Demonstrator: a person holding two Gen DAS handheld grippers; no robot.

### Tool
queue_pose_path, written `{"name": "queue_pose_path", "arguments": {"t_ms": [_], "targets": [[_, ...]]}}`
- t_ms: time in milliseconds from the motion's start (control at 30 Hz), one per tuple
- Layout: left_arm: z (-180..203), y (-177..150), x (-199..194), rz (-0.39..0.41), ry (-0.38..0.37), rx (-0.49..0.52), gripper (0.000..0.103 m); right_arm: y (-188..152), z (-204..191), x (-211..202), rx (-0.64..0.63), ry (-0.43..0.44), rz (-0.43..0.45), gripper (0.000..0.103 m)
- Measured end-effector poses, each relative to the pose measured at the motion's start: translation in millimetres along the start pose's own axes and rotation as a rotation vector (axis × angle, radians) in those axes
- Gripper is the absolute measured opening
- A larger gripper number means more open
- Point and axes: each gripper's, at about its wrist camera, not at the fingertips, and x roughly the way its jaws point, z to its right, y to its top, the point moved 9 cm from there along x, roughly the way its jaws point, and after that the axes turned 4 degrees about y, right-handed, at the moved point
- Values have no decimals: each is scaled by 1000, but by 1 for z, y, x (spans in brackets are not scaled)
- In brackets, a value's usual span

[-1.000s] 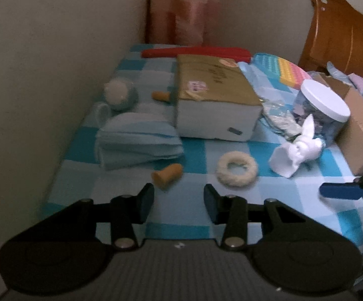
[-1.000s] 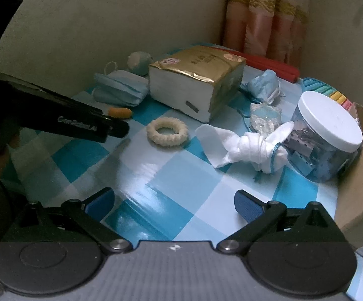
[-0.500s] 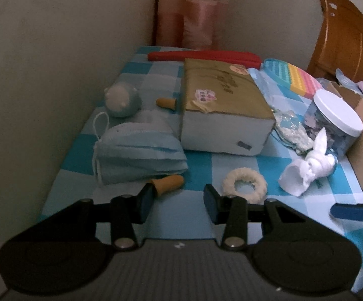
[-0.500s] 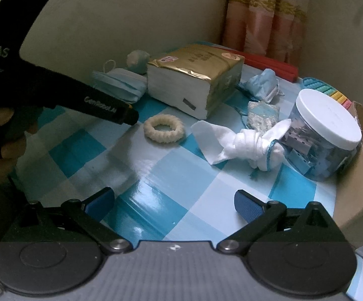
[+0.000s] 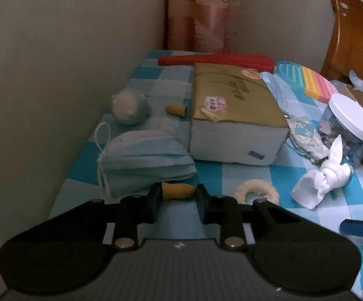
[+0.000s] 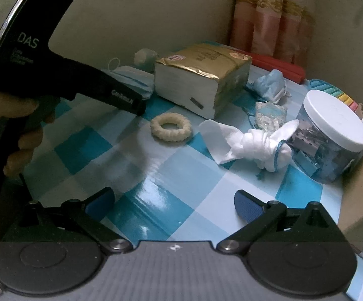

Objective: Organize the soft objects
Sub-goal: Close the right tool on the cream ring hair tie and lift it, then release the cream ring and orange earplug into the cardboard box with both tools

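An orange earplug [image 5: 177,190] is gripped between the closed left tongs [image 5: 177,192], just in front of a stack of blue face masks [image 5: 144,153] on the checked table [image 5: 246,175]. A second earplug [image 5: 176,109] is seen beside a tissue pack [image 5: 234,115]. The right tongs [image 6: 172,200] are held wide open above bare table, with nothing between them.

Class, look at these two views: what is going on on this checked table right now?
A person is sorting soft items. The left hand-held gripper has closed on an orange foam earplug beside the blue face masks. The right hand-held gripper hangs open and empty above the checked tablecloth, short of the knotted white cloth.
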Motion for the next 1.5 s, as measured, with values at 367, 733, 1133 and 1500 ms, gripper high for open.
{"name": "queue_pose_path", "arguments": {"t_ms": [367, 733, 1133, 1500], "targets": [[-10, -4, -8, 0, -8, 18, 27, 24, -16, 14, -109, 28, 31, 86], [-21, -12, -13, -9, -15, 13, 27, 53, -6, 46, -51, 64, 16, 74], [-22, -12, -13, -12, -33, 9, 27, 62, 4, 49, -16, 21, 15, 45], [-12, -16, -29, -16, -79, 54, 27, 48, -2, 9, 12, 15, 21, 45]]}}
